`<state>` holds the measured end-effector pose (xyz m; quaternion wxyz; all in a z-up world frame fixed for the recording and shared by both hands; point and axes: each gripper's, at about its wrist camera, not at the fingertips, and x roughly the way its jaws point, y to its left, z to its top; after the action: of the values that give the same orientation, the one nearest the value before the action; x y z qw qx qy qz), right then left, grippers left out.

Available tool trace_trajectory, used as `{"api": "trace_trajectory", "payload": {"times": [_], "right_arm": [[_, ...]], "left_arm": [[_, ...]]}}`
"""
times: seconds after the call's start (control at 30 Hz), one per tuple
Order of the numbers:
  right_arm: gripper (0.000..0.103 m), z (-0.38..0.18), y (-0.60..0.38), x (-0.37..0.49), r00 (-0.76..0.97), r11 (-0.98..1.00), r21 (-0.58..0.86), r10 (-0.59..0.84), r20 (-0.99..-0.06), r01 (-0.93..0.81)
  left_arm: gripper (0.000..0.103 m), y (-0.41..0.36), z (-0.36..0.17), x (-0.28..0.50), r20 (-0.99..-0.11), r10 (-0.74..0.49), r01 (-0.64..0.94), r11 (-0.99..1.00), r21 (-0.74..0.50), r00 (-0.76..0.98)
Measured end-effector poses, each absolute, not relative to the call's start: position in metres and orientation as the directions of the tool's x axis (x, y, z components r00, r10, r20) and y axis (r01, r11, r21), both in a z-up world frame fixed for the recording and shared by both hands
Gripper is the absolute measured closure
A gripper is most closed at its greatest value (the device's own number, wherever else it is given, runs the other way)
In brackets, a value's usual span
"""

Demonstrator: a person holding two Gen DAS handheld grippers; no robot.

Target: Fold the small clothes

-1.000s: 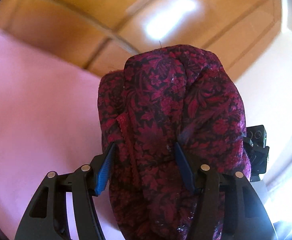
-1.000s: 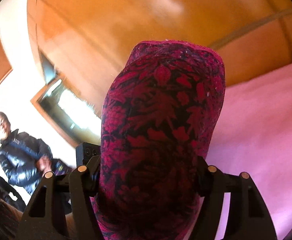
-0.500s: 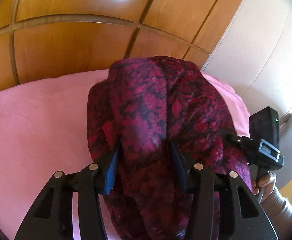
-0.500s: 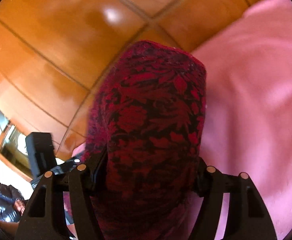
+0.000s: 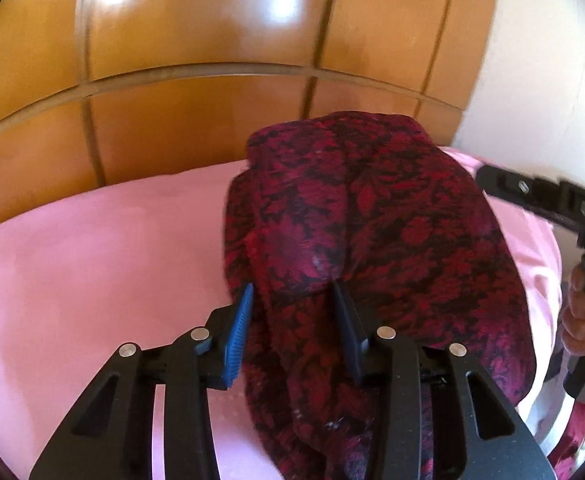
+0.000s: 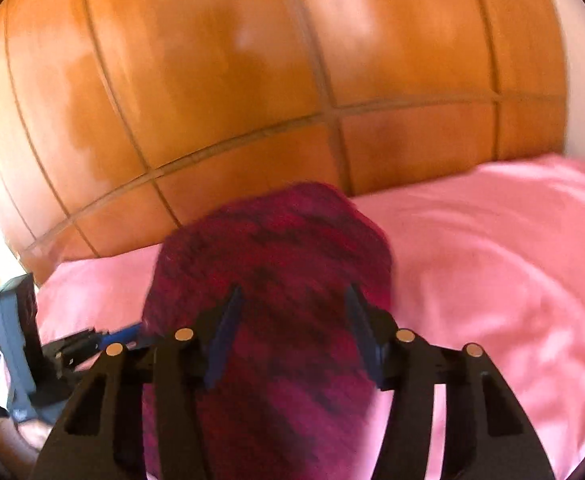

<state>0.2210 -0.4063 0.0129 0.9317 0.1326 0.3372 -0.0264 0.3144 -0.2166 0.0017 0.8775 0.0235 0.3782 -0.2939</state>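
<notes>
Left gripper [image 5: 292, 328]: jaws closing, clamped on a bunch of the dark red patterned garment [image 5: 372, 240]. Right gripper [image 6: 292, 328]: also closing, cloth between its pads. The garment hangs over the pink bedsheet [image 5: 92, 260], near the wooden headboard [image 5: 212, 40]. Keep both grips level and lower evenly. Left view shows the far hand [image 5: 580, 312]; right view is blurred.
</notes>
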Motion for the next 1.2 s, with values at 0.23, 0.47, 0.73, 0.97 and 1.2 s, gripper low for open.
{"api": "trace_trajectory", "payload": {"times": [0.23,0.47,0.73,0.97,1.2], "right_arm": [[0.051,-0.035,-0.361,0.304,0.65,0.977,0.074,-0.078,-0.756,0.202],[0.044,-0.023,-0.358,0.283,0.686,0.979,0.049,-0.101,-0.721,0.196],[0.043,-0.001,-0.349,0.218,0.732,0.976,0.115,-0.06,-0.678,0.186],[0.042,-0.022,-0.331,0.193,0.724,0.974,0.042,-0.136,-0.676,0.222],[0.031,-0.013,-0.329,0.171,0.74,0.958,0.088,-0.151,-0.656,0.274]], "left_arm": [[0.063,-0.2,-0.015,0.324,-0.711,-0.439,0.439,0.876,-0.201,0.55],[0.051,-0.196,-0.003,0.291,-0.676,-0.393,0.401,0.903,-0.156,0.623],[0.044,-0.187,-0.001,0.282,-0.677,-0.368,0.373,0.916,-0.147,0.638],[0.043,-0.193,-0.006,0.283,-0.681,-0.342,0.354,0.926,-0.129,0.647],[0.034,-0.185,0.003,0.272,-0.666,-0.33,0.329,0.935,-0.132,0.669]]}}
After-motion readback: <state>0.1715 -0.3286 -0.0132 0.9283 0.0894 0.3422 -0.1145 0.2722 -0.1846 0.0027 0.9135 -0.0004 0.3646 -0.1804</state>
